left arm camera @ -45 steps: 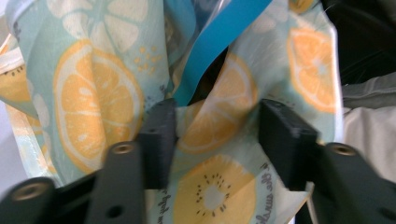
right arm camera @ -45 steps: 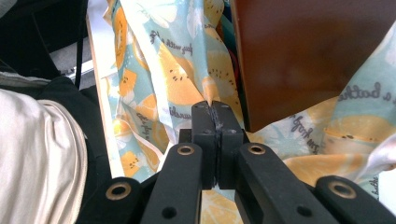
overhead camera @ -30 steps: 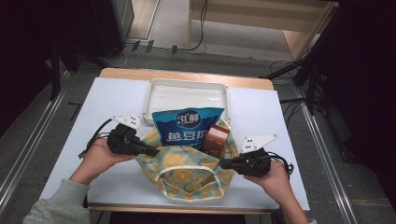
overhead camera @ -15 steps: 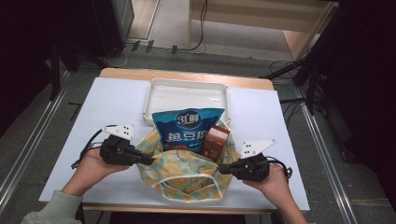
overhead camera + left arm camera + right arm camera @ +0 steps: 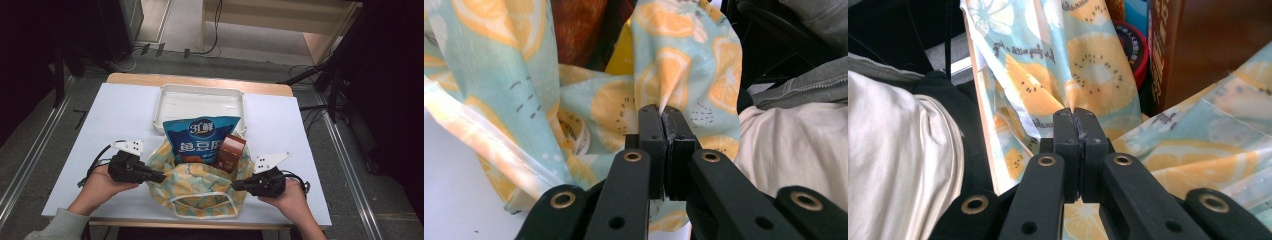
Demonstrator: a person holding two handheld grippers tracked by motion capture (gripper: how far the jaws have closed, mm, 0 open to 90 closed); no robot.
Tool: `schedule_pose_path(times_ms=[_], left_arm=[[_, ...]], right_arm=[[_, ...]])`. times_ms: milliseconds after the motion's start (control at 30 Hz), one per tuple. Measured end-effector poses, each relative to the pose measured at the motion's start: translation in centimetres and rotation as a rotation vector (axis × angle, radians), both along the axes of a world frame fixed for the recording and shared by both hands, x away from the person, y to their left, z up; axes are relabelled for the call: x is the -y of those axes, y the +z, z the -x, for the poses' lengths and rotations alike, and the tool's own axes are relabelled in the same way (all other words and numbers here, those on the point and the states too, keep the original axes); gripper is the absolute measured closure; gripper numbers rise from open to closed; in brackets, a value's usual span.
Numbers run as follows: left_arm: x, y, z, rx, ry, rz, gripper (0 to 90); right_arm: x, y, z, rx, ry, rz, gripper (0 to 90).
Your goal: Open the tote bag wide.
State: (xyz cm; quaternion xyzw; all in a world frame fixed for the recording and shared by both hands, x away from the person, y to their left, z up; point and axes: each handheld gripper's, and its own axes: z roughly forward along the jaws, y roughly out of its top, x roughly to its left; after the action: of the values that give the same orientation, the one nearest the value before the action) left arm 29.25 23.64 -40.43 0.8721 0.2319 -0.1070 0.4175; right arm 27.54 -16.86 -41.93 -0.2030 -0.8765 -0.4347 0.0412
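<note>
A cloth bag (image 5: 200,182) printed with orange slices on pale green lies at the table's near edge. A blue snack packet (image 5: 199,140) and a brown box (image 5: 231,152) stand in its mouth. My left gripper (image 5: 161,177) is shut on the bag's left rim, and the left gripper view has the bag cloth (image 5: 674,75) pinched between the closed jaws. My right gripper (image 5: 235,186) is shut on the right rim. In the right gripper view the bag cloth (image 5: 1058,75) rises from the jaws, with the brown box (image 5: 1208,45) and a red-rimmed lid (image 5: 1133,47) behind.
A white tray (image 5: 201,102) sits past the bag at the table's far middle. Bare white table (image 5: 125,115) stretches left and right of the bag. The person's forearms come in over the near edge. Dark floor with cables surrounds the table.
My left gripper has slid left and toward the near edge, drawing the bag's left rim with it. The bag mouth has spread wider. The right gripper has barely shifted.
</note>
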Motion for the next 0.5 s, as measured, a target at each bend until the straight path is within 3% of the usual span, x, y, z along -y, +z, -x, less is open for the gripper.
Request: schedule_pose_path(times_ms=[400, 500], left_arm=[[0.1, -1.3, -0.5, -0.031, 0.035, 0.015, 90.0], [0.2, -1.6, -0.5, -0.039, 0.040, 0.020, 90.0]], right_arm=[[-0.5, -1.4, -0.6, -0.012, 0.011, -0.004, 90.0], [-0.5, -1.9, -0.7, 0.008, 0.025, -0.018, 90.0]])
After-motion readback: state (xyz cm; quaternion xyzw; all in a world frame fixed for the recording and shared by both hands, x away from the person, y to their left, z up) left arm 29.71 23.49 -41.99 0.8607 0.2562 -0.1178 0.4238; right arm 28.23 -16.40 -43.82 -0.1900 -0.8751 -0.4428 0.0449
